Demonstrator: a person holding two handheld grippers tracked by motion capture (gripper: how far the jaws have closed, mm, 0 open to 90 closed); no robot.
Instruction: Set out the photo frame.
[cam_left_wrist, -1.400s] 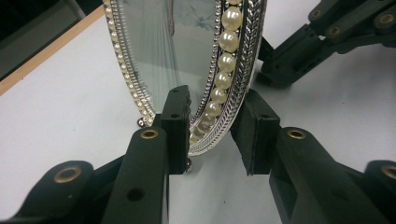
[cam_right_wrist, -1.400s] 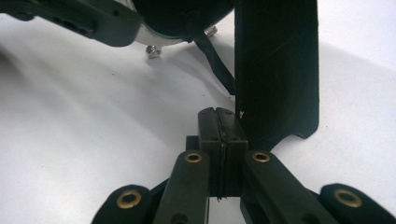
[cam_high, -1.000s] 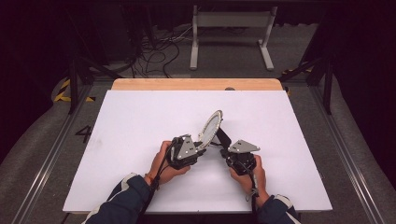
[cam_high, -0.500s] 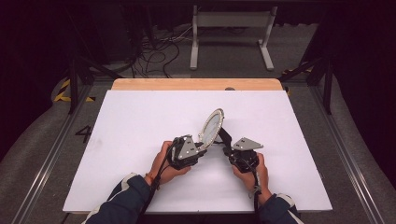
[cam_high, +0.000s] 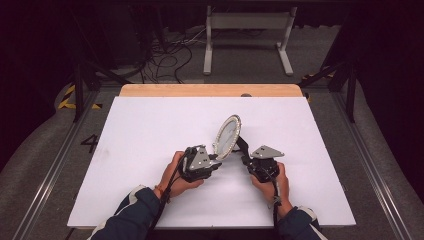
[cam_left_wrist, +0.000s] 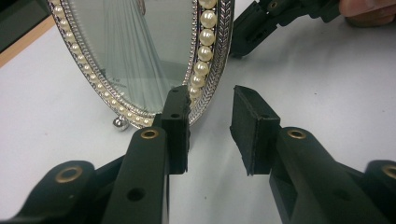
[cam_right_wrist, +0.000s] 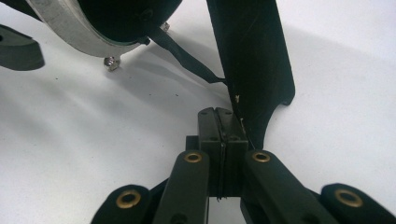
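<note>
Keep your right gripper (cam_right_wrist: 222, 128) pinched together by the frame's stand (cam_right_wrist: 254, 60); left gripper (cam_left_wrist: 210, 135) apart, steady the oval frame (cam_left_wrist: 140, 56) gently.

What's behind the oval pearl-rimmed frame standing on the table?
Behind the frame, a black easel stand props it, joined by a thin black strap. The frame's dark back is partly cropped.

Left hand (cam_high: 176, 175): wraps around its tool from behind, low over the table.
Left gripper (cam_left_wrist: 210, 133): the two black jaws stand apart with a gap between them.
Right hand (cam_high: 272, 182): holds its tool from below, fingers curled around it.
Right gripper (cam_right_wrist: 222, 133): the two jaws are pressed flat together.
Arms: both come in from the bottom, in dark sleeves with light stripes.
</note>
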